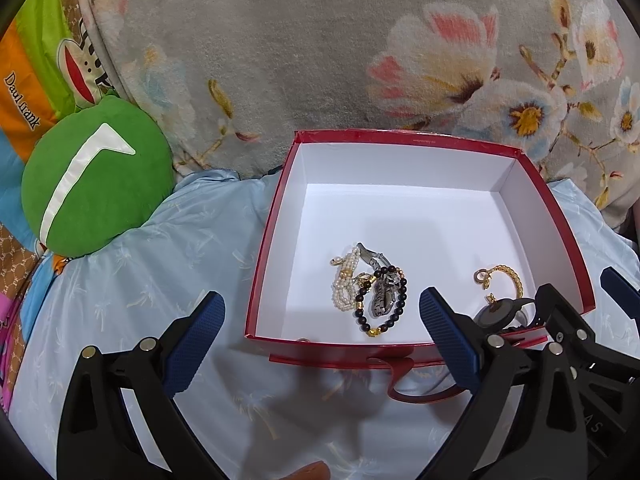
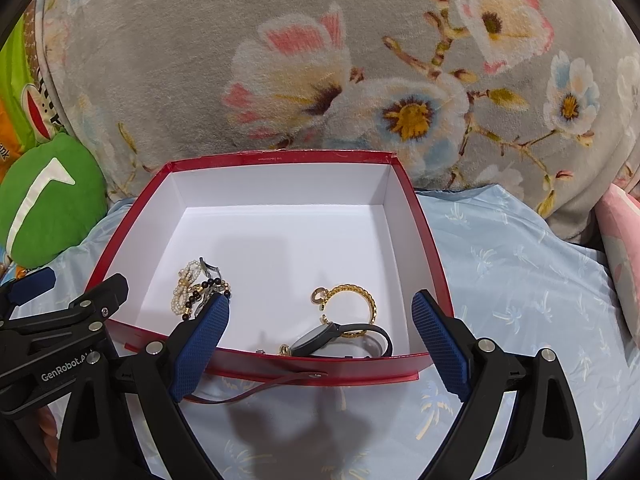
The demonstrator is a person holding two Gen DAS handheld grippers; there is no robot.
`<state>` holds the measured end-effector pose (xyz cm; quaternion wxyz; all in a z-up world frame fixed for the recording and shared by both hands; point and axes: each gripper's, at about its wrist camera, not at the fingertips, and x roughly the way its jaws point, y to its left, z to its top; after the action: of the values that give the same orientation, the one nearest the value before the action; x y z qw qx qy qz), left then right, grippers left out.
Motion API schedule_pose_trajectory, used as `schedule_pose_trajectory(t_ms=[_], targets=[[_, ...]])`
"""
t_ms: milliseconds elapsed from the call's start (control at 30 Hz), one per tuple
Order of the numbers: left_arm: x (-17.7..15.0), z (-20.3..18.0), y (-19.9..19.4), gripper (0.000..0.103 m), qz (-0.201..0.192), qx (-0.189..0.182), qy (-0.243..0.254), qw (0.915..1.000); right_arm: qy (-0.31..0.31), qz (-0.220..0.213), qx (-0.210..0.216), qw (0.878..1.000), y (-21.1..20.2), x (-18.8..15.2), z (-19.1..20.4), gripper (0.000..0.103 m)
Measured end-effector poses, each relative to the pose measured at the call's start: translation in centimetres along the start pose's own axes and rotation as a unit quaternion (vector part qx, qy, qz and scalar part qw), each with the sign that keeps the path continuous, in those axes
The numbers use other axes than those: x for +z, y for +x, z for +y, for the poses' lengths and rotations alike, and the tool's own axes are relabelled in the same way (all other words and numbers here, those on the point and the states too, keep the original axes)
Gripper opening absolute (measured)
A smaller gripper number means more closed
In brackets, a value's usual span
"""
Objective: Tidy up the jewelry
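A red box (image 1: 272,216) (image 2: 424,240) with a white inside lies on the pale blue sheet. Inside sit a pearl bracelet (image 1: 344,284) (image 2: 186,284), a black-and-gold bead bracelet (image 1: 384,320), a silver metal piece (image 1: 382,298), a gold chain bracelet (image 1: 506,274) (image 2: 356,300) and a dark watch (image 2: 340,338) (image 1: 496,314) by the near wall. My left gripper (image 1: 320,328) hangs open over the near left corner. My right gripper (image 2: 320,332) is open just above the near wall, over the watch. Neither holds anything.
A grey floral blanket (image 1: 320,48) (image 2: 360,80) rises behind the box. A green round cushion (image 1: 96,176) (image 2: 44,200) lies at the left. A red ribbon strap (image 2: 256,388) (image 1: 400,380) trails from the box front. A pink item (image 2: 624,248) sits at far right.
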<state>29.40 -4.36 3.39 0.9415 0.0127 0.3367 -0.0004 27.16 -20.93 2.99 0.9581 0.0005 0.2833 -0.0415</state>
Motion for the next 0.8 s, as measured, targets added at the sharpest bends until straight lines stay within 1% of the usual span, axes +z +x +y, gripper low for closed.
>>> schedule_pose_trajectory(t_ms=[800], targets=[[-0.09,0.0,0.4,0.095,0.005,0.001,0.003,1.0,0.001,0.001,0.001,1.0,0.09,-0.06,-0.02,0.09]])
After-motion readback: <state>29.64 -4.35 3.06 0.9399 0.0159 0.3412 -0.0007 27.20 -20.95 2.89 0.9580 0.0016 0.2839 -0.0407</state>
